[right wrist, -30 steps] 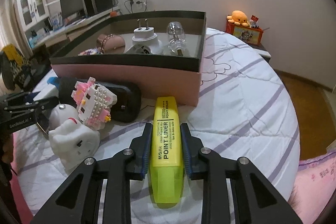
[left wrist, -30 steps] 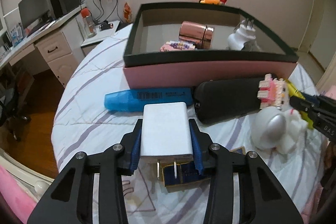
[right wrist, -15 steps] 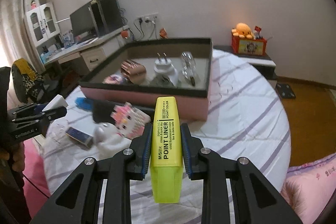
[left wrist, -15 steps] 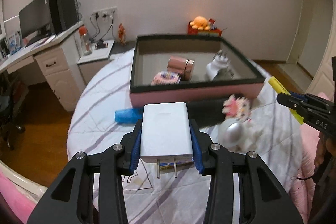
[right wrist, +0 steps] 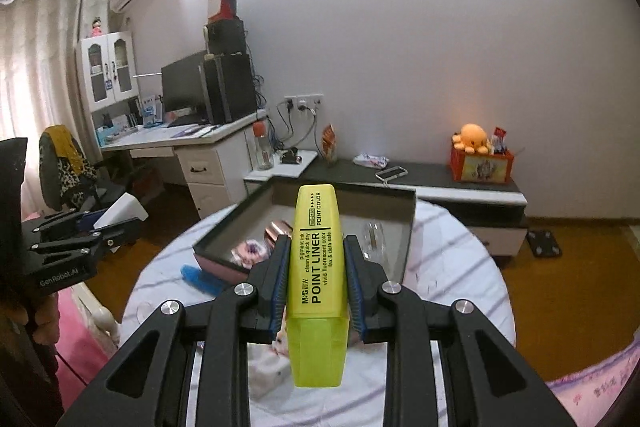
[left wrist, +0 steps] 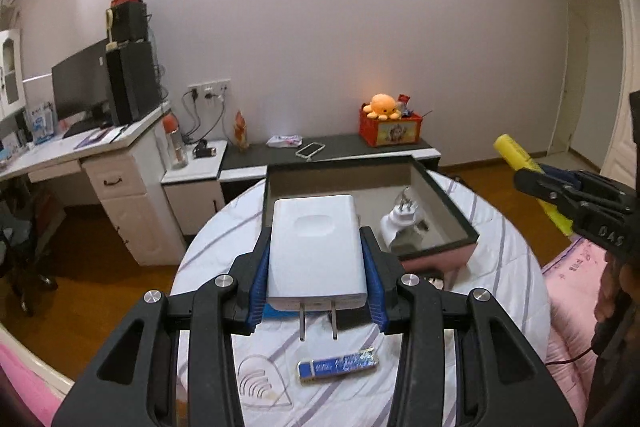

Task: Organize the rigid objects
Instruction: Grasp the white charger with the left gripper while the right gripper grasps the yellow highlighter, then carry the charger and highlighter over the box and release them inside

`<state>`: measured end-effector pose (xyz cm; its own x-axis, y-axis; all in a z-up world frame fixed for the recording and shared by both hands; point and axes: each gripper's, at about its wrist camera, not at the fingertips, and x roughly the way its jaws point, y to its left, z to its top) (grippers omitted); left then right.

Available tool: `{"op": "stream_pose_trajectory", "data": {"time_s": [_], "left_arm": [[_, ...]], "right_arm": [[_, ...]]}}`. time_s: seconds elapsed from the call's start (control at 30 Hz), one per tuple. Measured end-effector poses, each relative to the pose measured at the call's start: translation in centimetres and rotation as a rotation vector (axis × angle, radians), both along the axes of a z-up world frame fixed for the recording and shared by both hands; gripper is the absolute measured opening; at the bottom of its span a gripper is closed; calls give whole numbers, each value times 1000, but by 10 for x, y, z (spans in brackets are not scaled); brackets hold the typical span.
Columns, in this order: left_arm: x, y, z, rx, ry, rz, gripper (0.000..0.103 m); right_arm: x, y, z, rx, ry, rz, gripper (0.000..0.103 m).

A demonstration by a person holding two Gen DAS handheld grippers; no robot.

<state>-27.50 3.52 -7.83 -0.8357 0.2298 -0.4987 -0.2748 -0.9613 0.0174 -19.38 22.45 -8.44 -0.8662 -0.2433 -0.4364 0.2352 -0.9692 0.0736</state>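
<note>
My left gripper (left wrist: 316, 269) is shut on a white plug adapter (left wrist: 316, 247), prongs toward the camera, held high over the round table (left wrist: 504, 267). My right gripper (right wrist: 316, 267) is shut on a yellow highlighter (right wrist: 316, 267), also raised above the table. Beyond both stands the pink box with a dark rim (left wrist: 452, 203) (right wrist: 412, 219); inside it I see a white plug (left wrist: 400, 223), a rose-gold cylinder (right wrist: 278, 229) and a clear bulb (right wrist: 374, 233). Each gripper shows in the other's view: the right gripper (left wrist: 560, 187) with the highlighter, and the left gripper (right wrist: 112, 223) with the adapter.
A blue highlighter (right wrist: 200, 277) lies on the table left of the box, and a small blue-and-gold bar (left wrist: 338, 367) lies near the front. A white toy (right wrist: 268, 363) sits under my right gripper. A desk (left wrist: 100, 155) and a low shelf (left wrist: 340, 147) stand behind.
Both grippers have risen well above the table with their loads, so the box and loose items now look smaller and lower in both views. Neither grip has changed.
</note>
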Motion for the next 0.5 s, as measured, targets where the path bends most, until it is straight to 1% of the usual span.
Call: {"op": "stream_pose_trajectory", "data": {"time_s": [0.13, 0.27, 0.37, 0.5], "left_arm": [[-13, 1, 12, -22, 34, 19, 41], [-32, 2, 17, -33, 40, 31, 41], [-52, 6, 14, -48, 34, 34, 41], [-83, 14, 3, -62, 0, 28, 41]], "right_arm": [[-14, -5, 8, 25, 12, 22, 27], [-30, -5, 9, 36, 10, 32, 27], [-46, -4, 6, 44, -1, 38, 27], [-69, -5, -2, 52, -28, 51, 27]]}}
